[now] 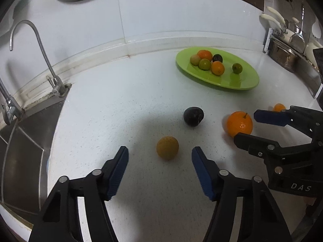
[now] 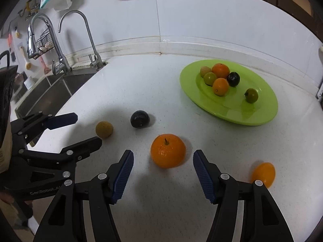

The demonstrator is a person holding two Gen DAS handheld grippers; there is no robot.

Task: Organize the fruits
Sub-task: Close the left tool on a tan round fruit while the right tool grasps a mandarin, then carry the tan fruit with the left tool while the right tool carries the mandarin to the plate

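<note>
Green and glossy, a plate [image 2: 262, 119] near the back wall is already holding six small fruits, while four more are lying loose on the white speckled surface [image 2: 161, 201] beside a steel sink [image 1: 30, 151]. Both tools are hovering low over that surface, side by side, each one gaping wide and gripping nothing. In the left wrist view, the left tool [image 1: 160, 168] is framing a dull yellow fruit [image 1: 167, 147] that is sitting just ahead of its blue pads, untouched. In the right wrist view, the right tool [image 2: 163, 169] is lining up on a big orange [image 2: 168, 150] with a short stem, again with clear space on either side. A dark plum [image 2: 140, 119] is resting farther out between the two targets, and a small orange fruit [image 2: 263, 173] is lying off to the right tool's outer side. The work appears to be at the approach stage of a double pickup; next, each tool would likely be needing to ease forward until its fruit sits between the pads, then squeeze gently, since round fruit could be rolling away at a nudge.
</note>
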